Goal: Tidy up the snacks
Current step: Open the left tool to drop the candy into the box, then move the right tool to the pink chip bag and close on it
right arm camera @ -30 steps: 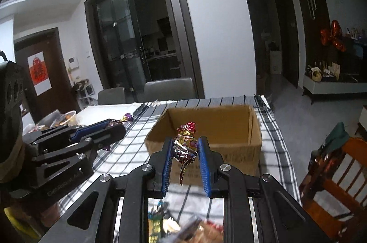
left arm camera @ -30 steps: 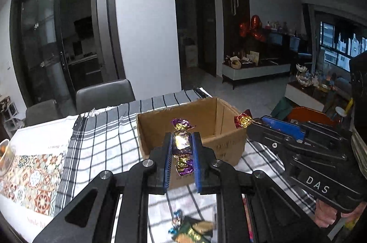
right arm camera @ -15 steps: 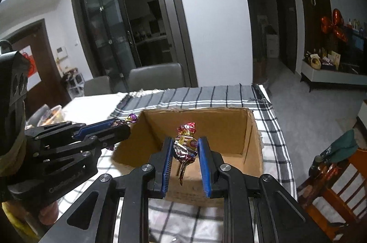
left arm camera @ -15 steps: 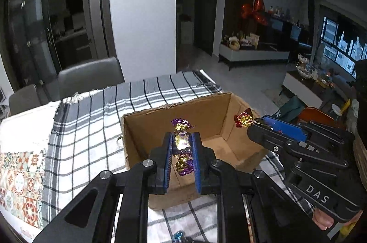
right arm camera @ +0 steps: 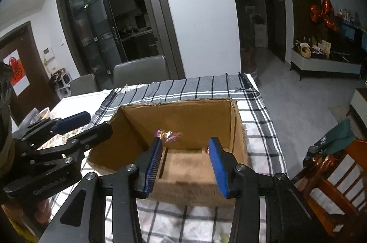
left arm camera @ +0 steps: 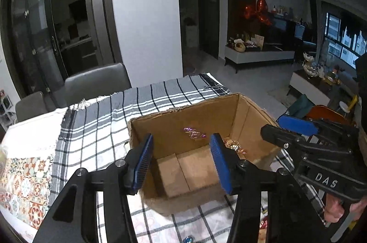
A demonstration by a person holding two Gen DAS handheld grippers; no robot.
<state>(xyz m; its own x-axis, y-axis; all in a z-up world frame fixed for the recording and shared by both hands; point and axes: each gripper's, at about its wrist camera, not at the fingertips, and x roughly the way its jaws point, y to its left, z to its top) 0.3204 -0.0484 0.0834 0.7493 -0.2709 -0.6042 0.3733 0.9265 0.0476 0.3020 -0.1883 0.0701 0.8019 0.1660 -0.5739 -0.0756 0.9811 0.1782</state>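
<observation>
1. Both tools are released. The left gripper [left arm camera: 181,160] has its blue pads wide apart with nothing between them, and the right gripper [right arm camera: 185,165] is the same

2. Both hang just above the near edge of the cardboard box [left arm camera: 243,114], which stands on the checked tablecloth [left arm camera: 103,119]. The left one is over the left half of the box, the right one over the right half

3. The purple candy [left arm camera: 194,133] is blurred, in front of the far wall of the box; I judge it is falling. It shows also in the right wrist view [right arm camera: 168,135], ahead of the left pad. A gold and red candy [left arm camera: 234,145] lies on the box floor beside the right wall

4. The relation that matters: the snacks not yet sorted lie on the cloth below and behind the grippers, on the near side of the box. Only small pieces show at the bottom edge of the left view, such as a blue wrapper [left arm camera: 189,239]. Their long axis I cannot tell

5. So the next move is probably backward and down, away from the box. Neither hand is clearly nearer
</observation>
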